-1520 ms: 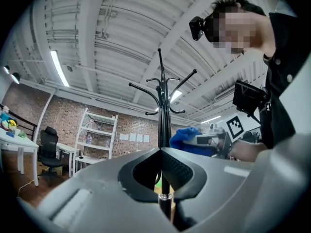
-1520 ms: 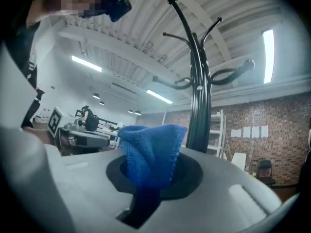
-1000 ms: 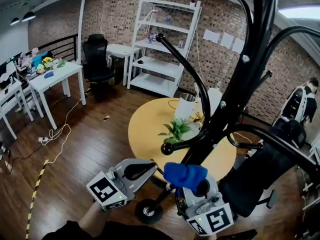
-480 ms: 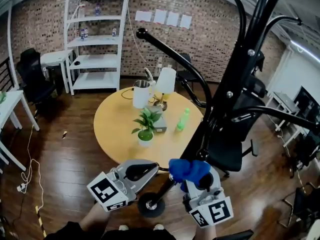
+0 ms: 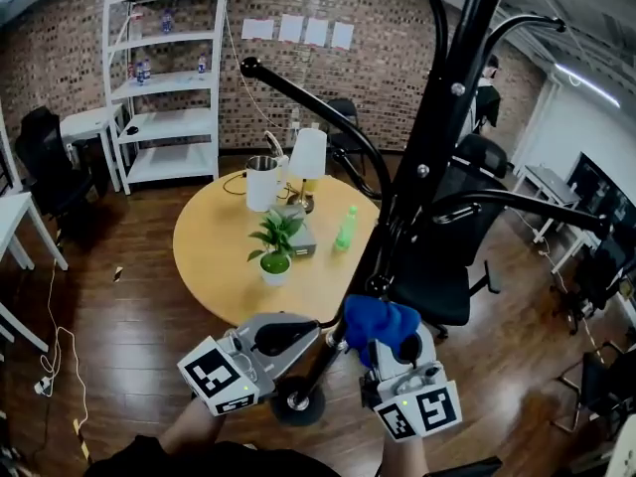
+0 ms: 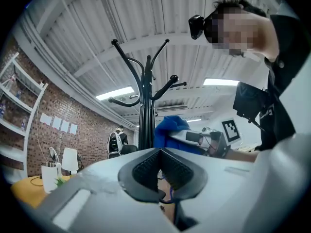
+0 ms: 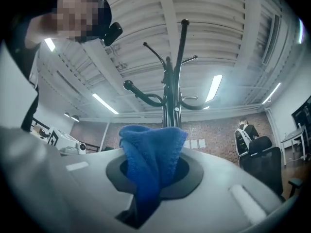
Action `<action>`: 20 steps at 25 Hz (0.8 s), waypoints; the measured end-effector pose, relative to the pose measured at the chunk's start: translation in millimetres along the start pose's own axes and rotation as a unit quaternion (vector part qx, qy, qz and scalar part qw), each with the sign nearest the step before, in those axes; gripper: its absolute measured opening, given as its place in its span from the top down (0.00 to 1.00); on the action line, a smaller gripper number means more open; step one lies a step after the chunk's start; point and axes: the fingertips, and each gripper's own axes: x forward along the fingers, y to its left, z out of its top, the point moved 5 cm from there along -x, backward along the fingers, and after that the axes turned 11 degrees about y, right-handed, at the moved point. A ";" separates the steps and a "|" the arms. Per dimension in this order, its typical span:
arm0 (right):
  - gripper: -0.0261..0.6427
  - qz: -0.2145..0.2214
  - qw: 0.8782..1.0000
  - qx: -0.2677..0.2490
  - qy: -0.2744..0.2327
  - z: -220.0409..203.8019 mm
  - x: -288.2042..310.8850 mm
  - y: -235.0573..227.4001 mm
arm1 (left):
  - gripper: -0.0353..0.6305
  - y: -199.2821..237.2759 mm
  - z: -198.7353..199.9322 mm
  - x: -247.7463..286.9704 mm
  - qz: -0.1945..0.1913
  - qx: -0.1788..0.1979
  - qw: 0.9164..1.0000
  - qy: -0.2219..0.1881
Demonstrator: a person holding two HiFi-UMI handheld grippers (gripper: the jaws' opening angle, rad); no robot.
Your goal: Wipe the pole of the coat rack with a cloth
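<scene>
Right gripper jaws clamp the blue cloth; left gripper jaws together (pads meeting).

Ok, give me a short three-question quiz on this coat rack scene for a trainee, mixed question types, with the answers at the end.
1. True or false: the left gripper is clamped on the blue cloth.
2. In the head view, what stands on the round table just right of the potted plant? A) a green bottle B) a red mug C) a laptop
3. Fill the gap: the coat rack pole is ___ in colour.

Key: 1 false, the right gripper holds the cloth, and the left gripper's jaws are together on nothing; 2 A; 3 black.
</scene>
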 end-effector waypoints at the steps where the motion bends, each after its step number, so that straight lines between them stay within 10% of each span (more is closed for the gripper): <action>1: 0.88 -0.004 1.000 -0.007 -0.001 1.9 0.2 -0.7 | 0.94 -2.5 2.1 0.5 -0.001 0.004 1.000 -0.003; 8: 0.88 -0.101 0.986 -0.130 -0.003 31.8 24.9 14.6 | 0.94 15.2 10.5 -12.7 -0.048 0.012 0.999 -0.015; 20: 0.88 -0.366 0.887 -0.282 -0.017 84.6 57.5 25.1 | 0.94 51.7 8.0 -41.7 -0.153 0.013 0.988 -0.026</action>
